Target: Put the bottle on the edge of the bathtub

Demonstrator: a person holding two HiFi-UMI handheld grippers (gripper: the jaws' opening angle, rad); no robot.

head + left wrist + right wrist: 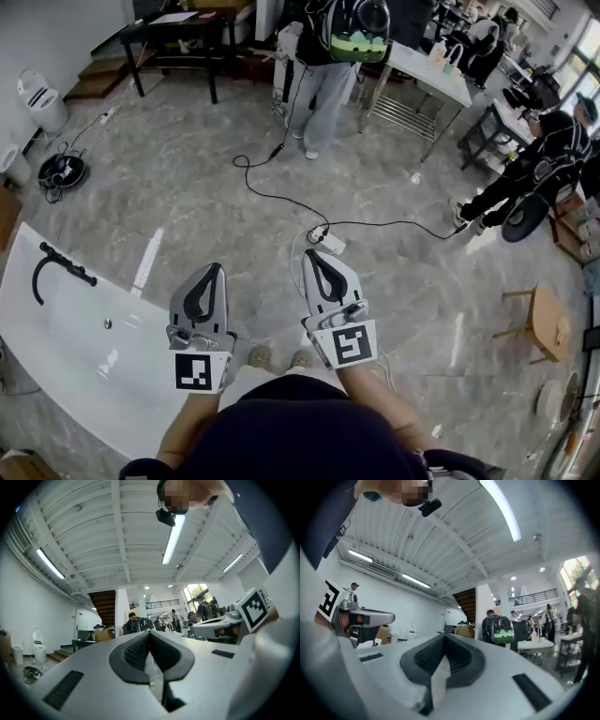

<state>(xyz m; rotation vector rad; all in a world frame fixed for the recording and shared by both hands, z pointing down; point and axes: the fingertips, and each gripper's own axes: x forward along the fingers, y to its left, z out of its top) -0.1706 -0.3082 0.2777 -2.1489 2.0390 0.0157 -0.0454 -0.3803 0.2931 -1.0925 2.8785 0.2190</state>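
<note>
Bathtub (66, 337), glossy white with a curved black tap (58, 265), lies near left, partly cut off; our grey plastic left gripper (217, 268) and right gripper (310, 253) hold ribbed jaws together, empty; we cannot see the bottle

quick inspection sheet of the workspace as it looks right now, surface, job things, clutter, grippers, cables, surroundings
surface: grey marbled floor, glossy; no table under the grippers
job's things: white bathtub at lower left, black faucet on its rim; bottle: nothing seen
clutter: wooden stool at right; round black item with a cord at far left
grippers: left gripper and right gripper side by side over the floor, both with jaws together, nothing between them
cables: black cable across the floor to a white power strip
surroundings: white toilet, black table, person with a backpack standing beyond
</note>
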